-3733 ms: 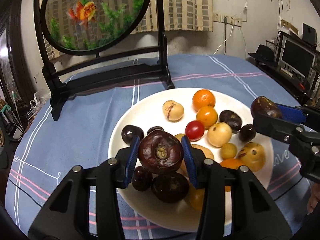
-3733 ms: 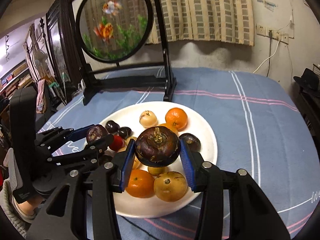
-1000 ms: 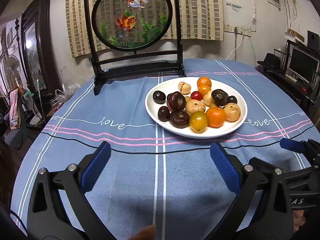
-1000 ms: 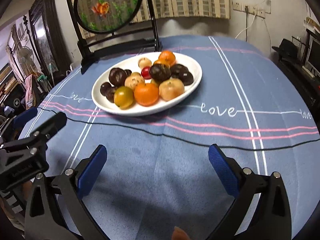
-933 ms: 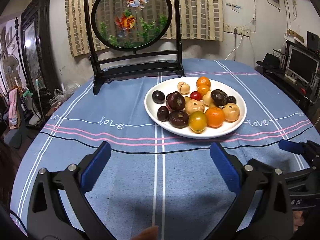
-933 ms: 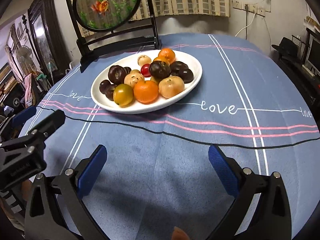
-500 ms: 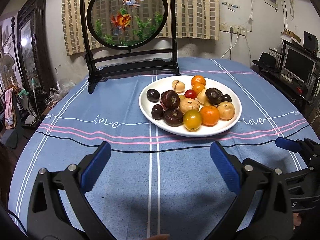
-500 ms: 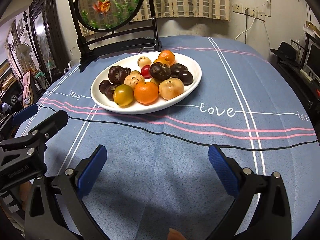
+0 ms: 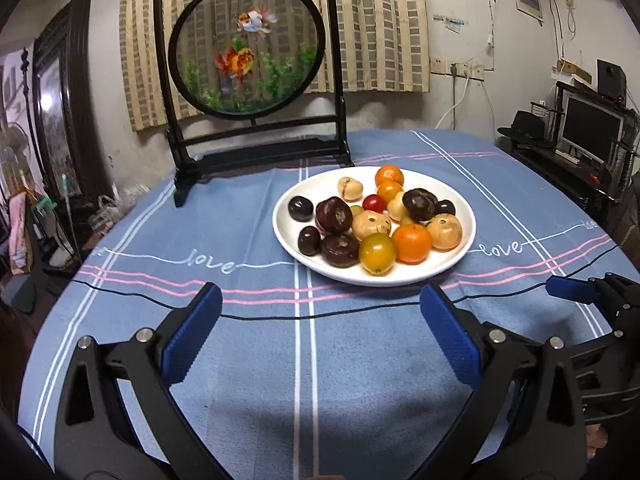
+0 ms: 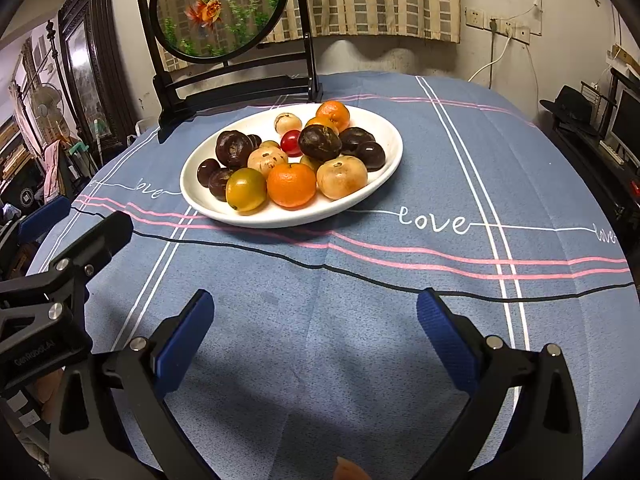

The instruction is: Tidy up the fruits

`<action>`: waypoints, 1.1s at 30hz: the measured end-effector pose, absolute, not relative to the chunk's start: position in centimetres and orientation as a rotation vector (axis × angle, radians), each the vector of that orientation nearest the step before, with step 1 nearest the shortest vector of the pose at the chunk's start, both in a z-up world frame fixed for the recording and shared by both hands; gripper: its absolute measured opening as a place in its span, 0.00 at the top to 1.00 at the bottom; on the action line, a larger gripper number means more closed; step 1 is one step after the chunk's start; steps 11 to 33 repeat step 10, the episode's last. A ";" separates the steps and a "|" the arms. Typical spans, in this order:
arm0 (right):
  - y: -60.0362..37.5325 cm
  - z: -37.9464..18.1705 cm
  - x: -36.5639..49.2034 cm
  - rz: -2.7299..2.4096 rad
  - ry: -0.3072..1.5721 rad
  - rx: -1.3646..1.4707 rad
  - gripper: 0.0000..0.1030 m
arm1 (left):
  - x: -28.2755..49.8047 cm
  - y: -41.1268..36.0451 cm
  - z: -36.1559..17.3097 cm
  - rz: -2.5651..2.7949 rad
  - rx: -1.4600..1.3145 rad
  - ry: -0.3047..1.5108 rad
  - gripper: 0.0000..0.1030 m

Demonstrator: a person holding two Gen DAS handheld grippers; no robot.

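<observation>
A white oval plate [image 9: 464, 248] [image 10: 388, 168] on the blue tablecloth holds several fruits: dark purple mangosteens [image 9: 335, 213] [image 10: 319, 142], oranges [image 9: 411, 243] [image 10: 291, 185], tan round fruits [image 9: 443, 232] [image 10: 341, 177], a yellow-green one [image 9: 377, 253] [image 10: 245, 189] and a red cherry tomato [image 9: 375, 202] [image 10: 290, 141]. My left gripper [image 9: 320, 340] hovers open over bare cloth in front of the plate, nothing between its blue pads. My right gripper [image 10: 316, 336] is likewise open and empty, well short of the plate. Each gripper shows at the other view's edge.
A black-framed round goldfish screen [image 9: 246, 46] [image 10: 218, 8] stands behind the plate. A dark cabinet [image 9: 60, 120] is left of the table; a monitor desk [image 9: 592, 128] is to the right. The tablecloth [image 9: 304, 380] reaches the round table's edge.
Both grippers, earlier shut on mangosteens over the plate, have let go and pulled back toward the table's near edge. Over the last second the views shifted only slightly.
</observation>
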State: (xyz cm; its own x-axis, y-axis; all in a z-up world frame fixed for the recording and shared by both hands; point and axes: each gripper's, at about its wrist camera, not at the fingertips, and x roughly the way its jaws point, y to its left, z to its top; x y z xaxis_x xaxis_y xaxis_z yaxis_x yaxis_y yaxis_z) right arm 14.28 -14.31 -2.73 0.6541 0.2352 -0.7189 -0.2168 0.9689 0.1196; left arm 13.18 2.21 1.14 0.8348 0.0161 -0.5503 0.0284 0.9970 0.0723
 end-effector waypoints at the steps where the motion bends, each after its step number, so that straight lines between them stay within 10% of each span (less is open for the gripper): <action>1: -14.3 -2.7 14.3 0.254 0.817 0.023 0.01 | 13.2 2.2 1.1 -0.006 0.076 0.589 0.02; 33: -14.3 -2.7 14.3 0.250 0.815 0.016 0.01 | 13.5 2.5 0.8 -0.016 0.049 0.634 0.02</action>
